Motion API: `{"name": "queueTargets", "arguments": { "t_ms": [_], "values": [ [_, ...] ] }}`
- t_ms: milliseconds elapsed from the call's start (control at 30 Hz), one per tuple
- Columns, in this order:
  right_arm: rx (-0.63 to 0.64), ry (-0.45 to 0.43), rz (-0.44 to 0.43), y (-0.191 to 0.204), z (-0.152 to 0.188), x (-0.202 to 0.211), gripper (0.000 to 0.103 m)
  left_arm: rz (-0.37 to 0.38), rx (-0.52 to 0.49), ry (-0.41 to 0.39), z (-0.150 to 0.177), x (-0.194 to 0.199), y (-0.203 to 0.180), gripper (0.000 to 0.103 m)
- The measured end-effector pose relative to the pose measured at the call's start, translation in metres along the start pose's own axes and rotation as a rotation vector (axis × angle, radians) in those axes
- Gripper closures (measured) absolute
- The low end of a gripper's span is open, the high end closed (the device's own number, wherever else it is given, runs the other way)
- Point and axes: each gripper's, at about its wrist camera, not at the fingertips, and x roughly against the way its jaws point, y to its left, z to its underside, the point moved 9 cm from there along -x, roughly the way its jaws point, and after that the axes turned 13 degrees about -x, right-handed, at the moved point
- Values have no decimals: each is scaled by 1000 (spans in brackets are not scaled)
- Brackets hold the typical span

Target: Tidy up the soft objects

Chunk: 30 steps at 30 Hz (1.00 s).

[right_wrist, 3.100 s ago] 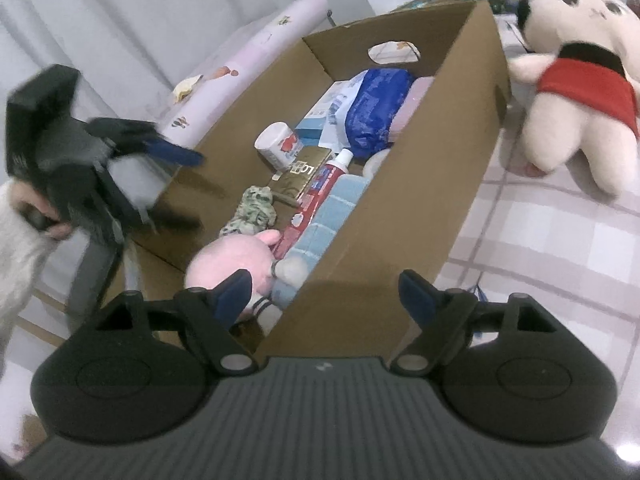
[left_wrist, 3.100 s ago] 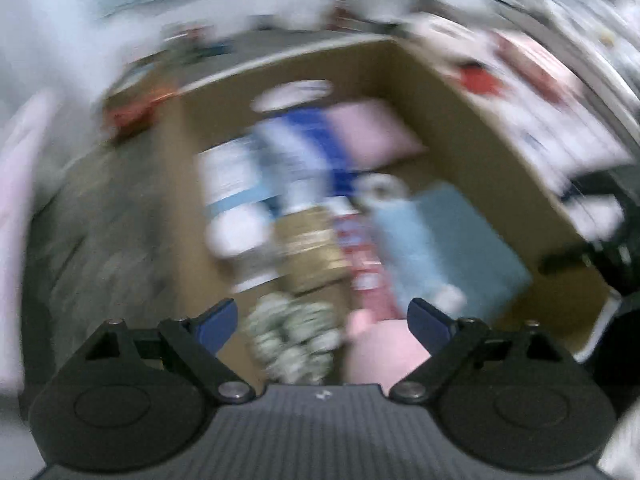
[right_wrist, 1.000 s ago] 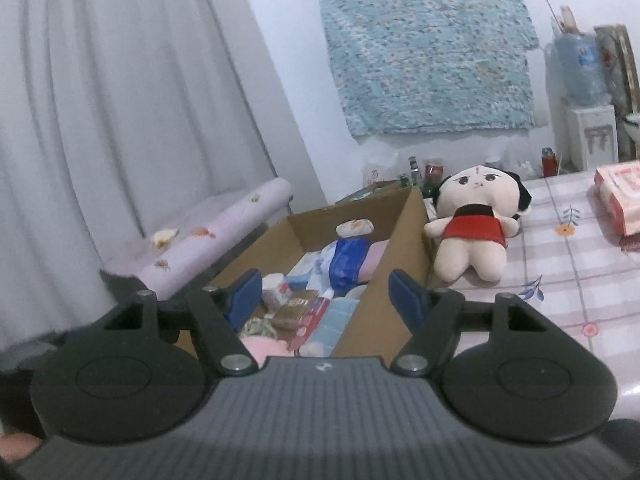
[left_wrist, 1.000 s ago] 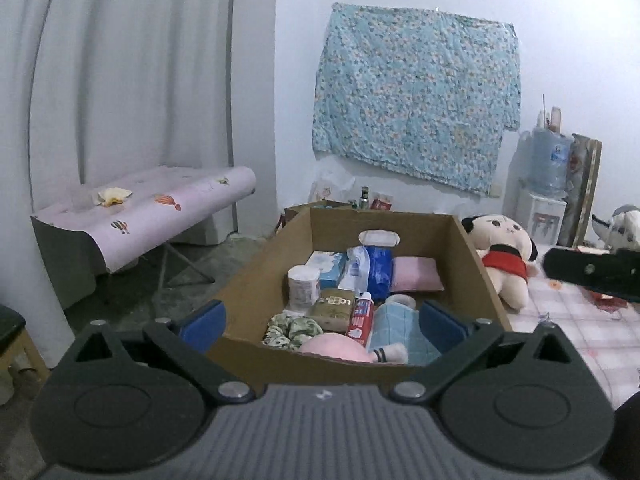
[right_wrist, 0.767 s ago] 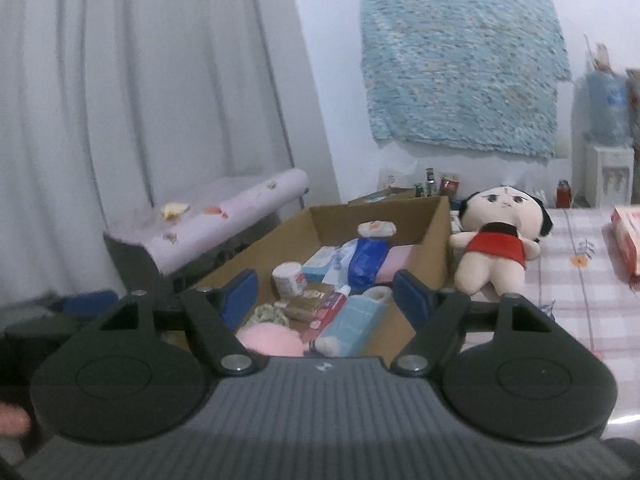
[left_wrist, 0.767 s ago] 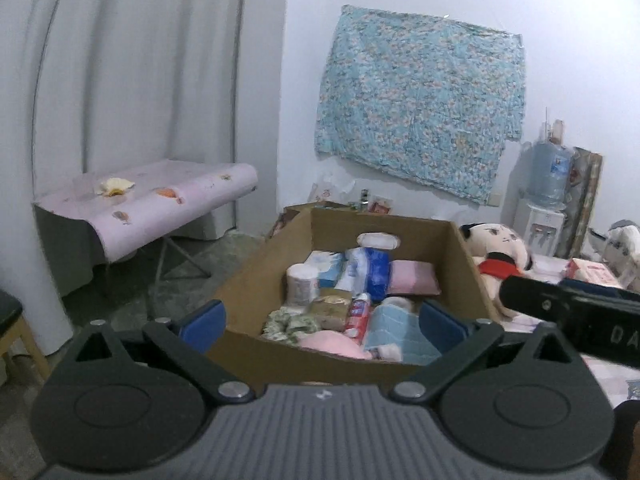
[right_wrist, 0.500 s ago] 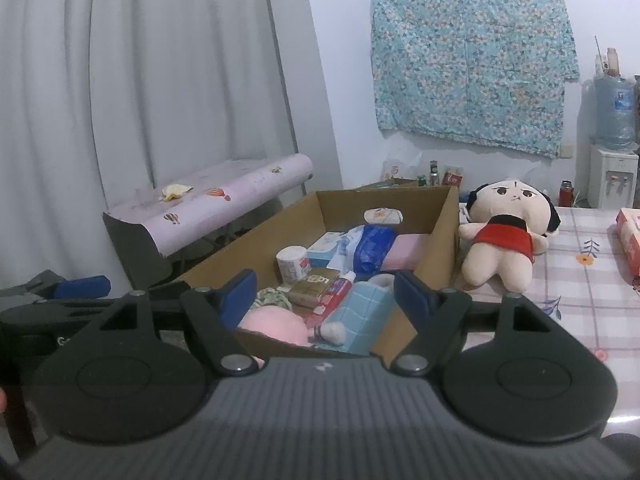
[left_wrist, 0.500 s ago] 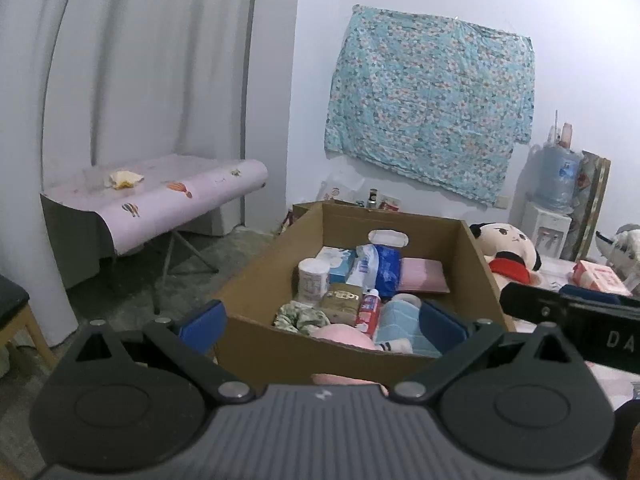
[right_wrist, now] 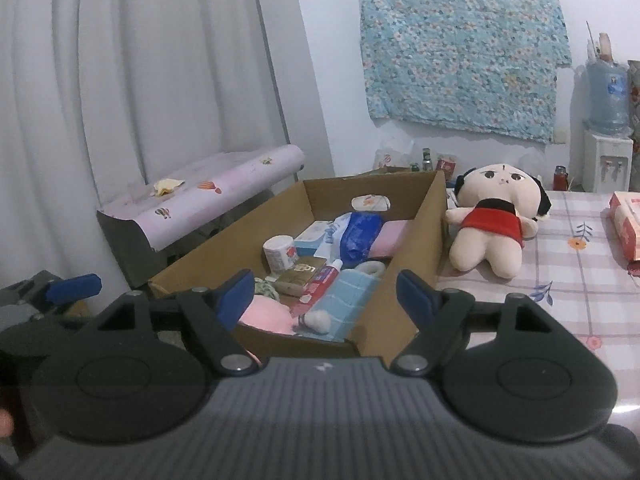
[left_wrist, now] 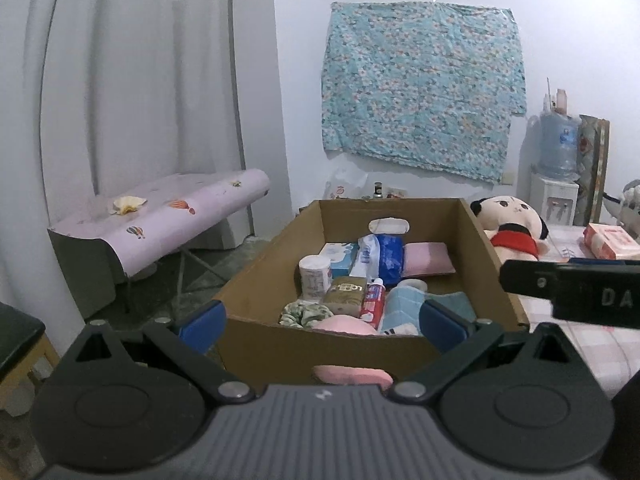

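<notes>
Your right hand-held gripper (right_wrist: 326, 294) stands wide and empty, as does your left hand-held gripper (left_wrist: 322, 320). The plush doll (right_wrist: 494, 224) lies on the checked tabletop (right_wrist: 568, 296), ahead and to the right of the right one, just beside the cardboard box (right_wrist: 420, 232). Its long axis runs away from you, head farthest. Your right hand looks nearer.

Cardboard box (right_wrist: 416, 216) (cluttered), plush doll (right_wrist: 494, 216) beside

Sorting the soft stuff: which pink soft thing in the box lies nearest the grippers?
The rounded pink plush against the box's near wall, beside the green scrunchie; the flat pink cushion lies farther back.
</notes>
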Motion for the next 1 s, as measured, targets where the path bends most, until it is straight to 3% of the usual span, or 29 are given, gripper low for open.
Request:
{"name": "queueTargets", "arguments": {
  "t_ms": [200,1000],
  "values": [
    [18,10,14,-1,1,-1,23,16,0,10,0,2,-3,0],
    [-34,-13,30,-24,-1,5,21,-35,20,42,2,-2,4,0]
  ]
}}
